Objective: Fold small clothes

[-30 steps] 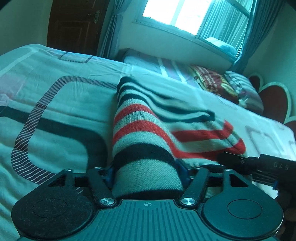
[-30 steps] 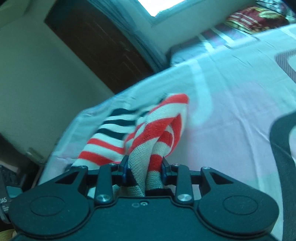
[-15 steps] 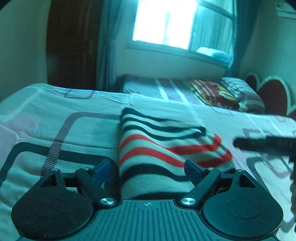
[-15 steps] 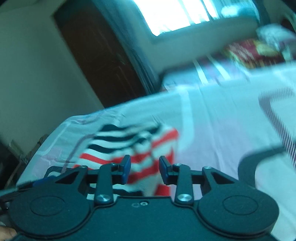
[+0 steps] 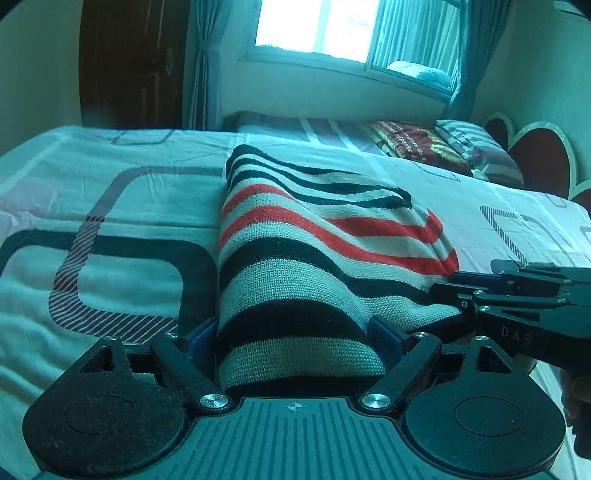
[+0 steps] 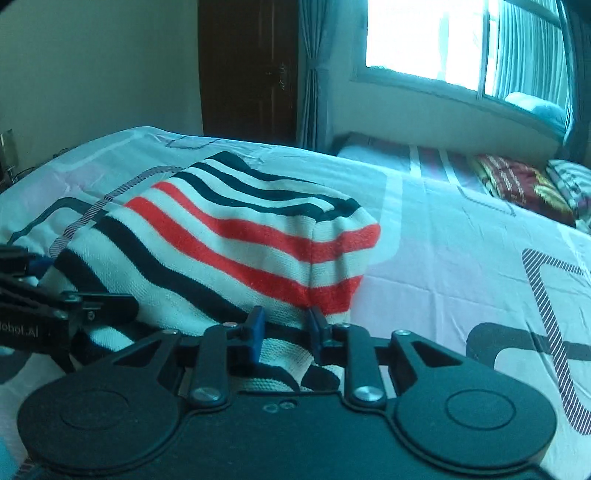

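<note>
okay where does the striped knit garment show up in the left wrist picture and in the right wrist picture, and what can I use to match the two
Left wrist: the striped knit garment fills the centre, its near end between the left gripper fingers.
Right wrist: it lies left of centre, its near edge at the right gripper.
Shared landmark: the bright window on the far wall, beside the dark wooden door.

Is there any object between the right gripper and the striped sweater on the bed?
Nothing visible stands between them. The right gripper has its jaws apart right at the near edge of the striped sweater. The left gripper straddles the sweater's other near corner, off to the side.
</note>
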